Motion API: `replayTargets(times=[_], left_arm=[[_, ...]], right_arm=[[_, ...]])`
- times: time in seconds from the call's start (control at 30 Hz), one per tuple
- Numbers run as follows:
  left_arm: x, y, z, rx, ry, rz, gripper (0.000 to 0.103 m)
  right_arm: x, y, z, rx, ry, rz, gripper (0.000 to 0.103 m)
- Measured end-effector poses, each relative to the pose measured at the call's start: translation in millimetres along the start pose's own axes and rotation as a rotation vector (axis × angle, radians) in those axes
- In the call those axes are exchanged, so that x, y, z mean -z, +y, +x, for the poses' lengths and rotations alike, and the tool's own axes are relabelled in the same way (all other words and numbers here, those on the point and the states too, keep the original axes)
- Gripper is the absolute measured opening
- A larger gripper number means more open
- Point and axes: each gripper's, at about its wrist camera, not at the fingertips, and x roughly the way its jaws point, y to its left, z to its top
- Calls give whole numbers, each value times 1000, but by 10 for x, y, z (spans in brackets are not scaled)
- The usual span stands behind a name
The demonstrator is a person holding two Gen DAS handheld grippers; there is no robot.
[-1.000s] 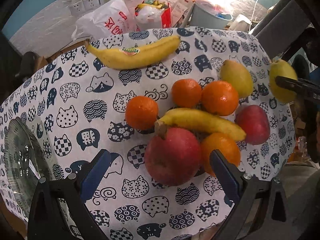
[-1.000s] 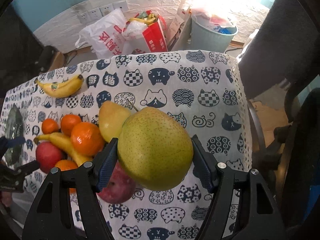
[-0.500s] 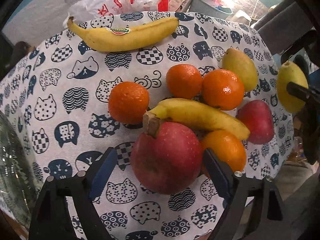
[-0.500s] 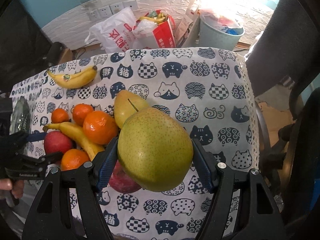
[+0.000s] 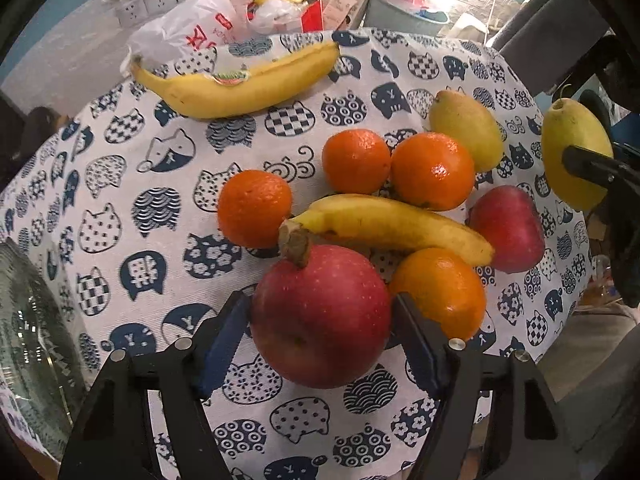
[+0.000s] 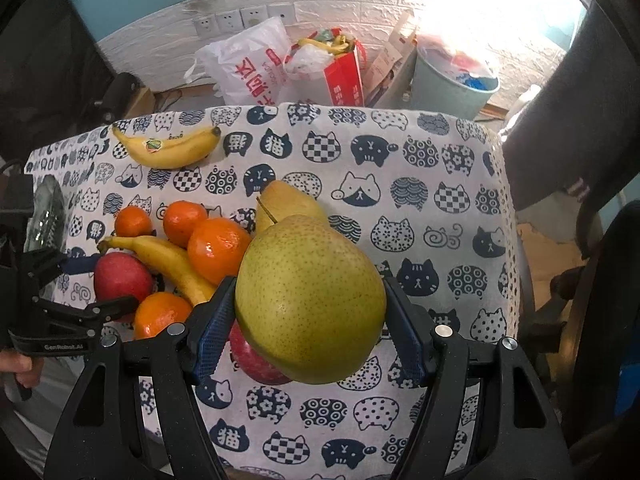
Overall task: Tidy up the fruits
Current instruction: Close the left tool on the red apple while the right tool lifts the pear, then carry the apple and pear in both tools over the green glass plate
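My left gripper (image 5: 320, 304) points down over the fruit pile, and its jaws are closing on a big red apple (image 5: 320, 316), blue pads against both its sides. The apple rests on the cat-print cloth (image 5: 132, 208) against a banana (image 5: 384, 224) and an orange (image 5: 440, 292). My right gripper (image 6: 308, 284) is shut on a large green pear (image 6: 308, 296), held in the air above the table. The left wrist view shows that pear (image 5: 572, 152) at the right edge. The right wrist view shows the left gripper (image 6: 80, 284) around the apple (image 6: 120, 276).
More oranges (image 5: 432, 168), a second pear (image 5: 466, 132) and a second red apple (image 5: 506, 228) crowd the pile. A lone banana (image 5: 236, 84) lies at the far edge. A glass bowl (image 5: 28, 320) stands at the left. Bags (image 6: 244, 68) and a bin (image 6: 452, 80) stand beyond the table.
The left jaws have drawn in from wide apart until the pads meet the red apple. The right gripper has drifted a little sideways with the pear still held.
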Motion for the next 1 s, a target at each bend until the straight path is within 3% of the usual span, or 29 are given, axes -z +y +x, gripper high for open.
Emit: replayTargets(times=[0.6,1.0], left_arm=[[148,157,-907,-26,-183,5,74],[413,483,-1299,-52,-243,-46,74]], right_arm=[[-109,527,-364,-40,-92,-81,71],[-241,1121,-532,-101,-132,-156,71]])
